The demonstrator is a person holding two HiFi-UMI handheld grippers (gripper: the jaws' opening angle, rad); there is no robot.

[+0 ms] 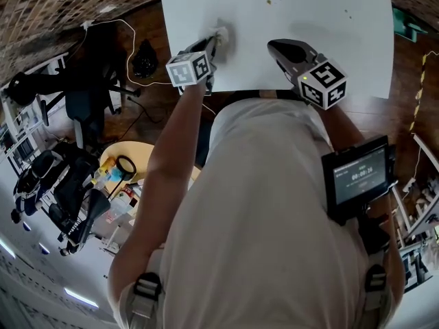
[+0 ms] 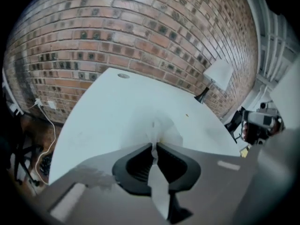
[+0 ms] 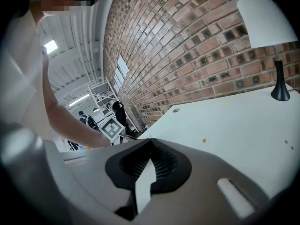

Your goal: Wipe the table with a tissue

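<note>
A white bench [image 1: 322, 26] stands against a brick wall [image 2: 140, 32]. The left tool [image 1: 217, 41] is clenched on a white tissue [image 2: 165, 131], which lies bunched on the bench near its front left edge. The right tool [image 1: 276, 46] is near it over the bench, jaws together with nothing between them.

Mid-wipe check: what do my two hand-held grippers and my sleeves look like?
Both the left hand-held gripper and the right hand-held gripper have grey bodies, black ribbed pads and a white cube with black square markers. The shirt is light and short-sleeved.
</note>
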